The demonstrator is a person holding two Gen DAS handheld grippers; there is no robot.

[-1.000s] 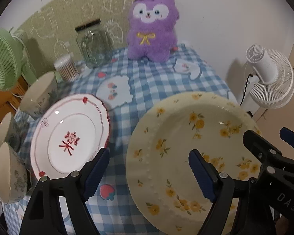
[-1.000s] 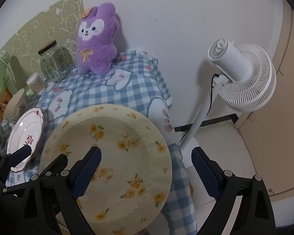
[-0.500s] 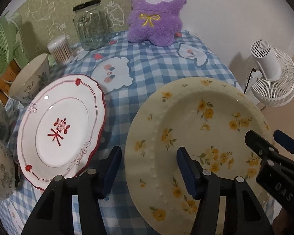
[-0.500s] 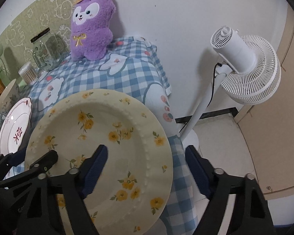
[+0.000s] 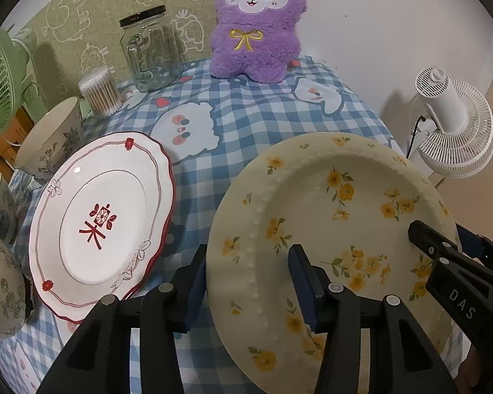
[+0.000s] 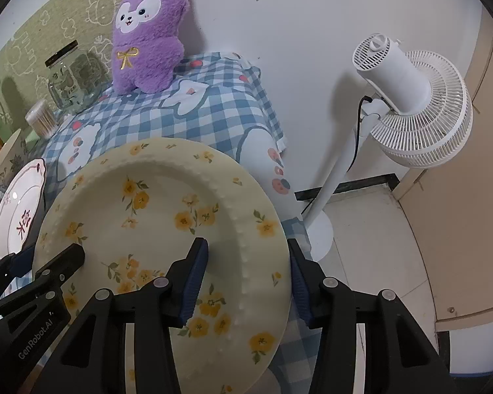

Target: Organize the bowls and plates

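Since a second ago both my tools have closed in on the yellow floral plate (image 5: 332,216) — the jaws, wide then, have just been narrowing, and each pair now straddles one side of its rim. My left gripper (image 5: 246,282) has one blue pad outside the plate's left edge and the other over its face; my right gripper (image 6: 246,279) does the same on the plate's right edge. Both stand about half open. The outer pads look to be touching the rim, but the inner pads seem to stand clear of the glaze, so I judge neither grip is clamped yet.

I take it from two sides because the plate is broad and shallow, and its right part overhangs the edge of the checked tablecloth (image 5: 246,124) — one pinch alone would let it tip.

To the left of my left gripper lies the red-rimmed white plate (image 5: 98,216), flat on the cloth and apart from the yellow one; that is where I judge the stack should go. Further left, at the frame's edge, stand the floral bowls (image 5: 3,282). Straight ahead, well beyond both tools, sit a glass jar (image 5: 151,52) and a purple plush toy (image 5: 256,32).
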